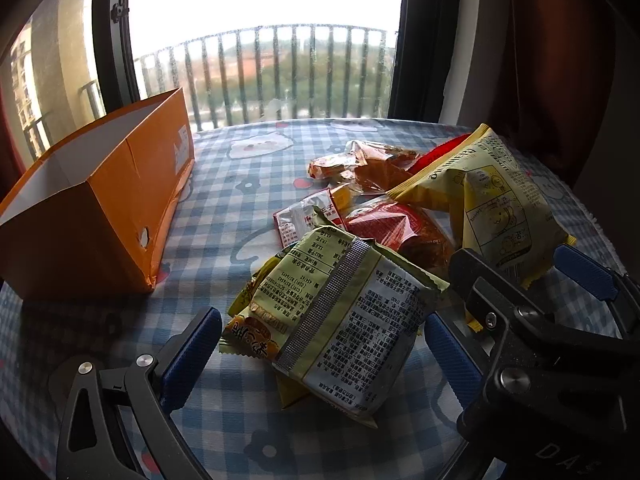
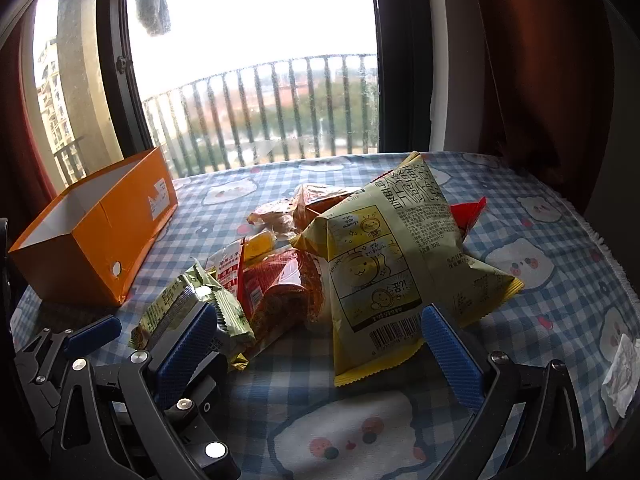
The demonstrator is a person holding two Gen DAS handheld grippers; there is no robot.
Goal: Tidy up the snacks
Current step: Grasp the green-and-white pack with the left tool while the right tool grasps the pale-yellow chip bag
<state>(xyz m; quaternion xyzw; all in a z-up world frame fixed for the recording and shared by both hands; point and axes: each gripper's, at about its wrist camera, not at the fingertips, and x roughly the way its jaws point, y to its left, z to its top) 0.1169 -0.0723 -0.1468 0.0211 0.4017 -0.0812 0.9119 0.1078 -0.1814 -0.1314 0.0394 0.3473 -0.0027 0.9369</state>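
At far left an open orange cardboard box [image 1: 100, 208] stands on the checked counter [image 1: 224, 184], apart from the snack pile. The left hand-held gripper [image 1: 320, 344] is spread around a green snack packet [image 1: 344, 320], not pinching. Right of it, the right hand-held gripper [image 2: 320, 344], also spread, faces a yellow-green chip bag [image 2: 392, 264]. Both packs look light, crinkly and slippery; grip the sealed edges.

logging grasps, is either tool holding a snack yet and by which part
Nothing is held. The left tool stands open around the green packet; the right tool is open before the yellow bag.
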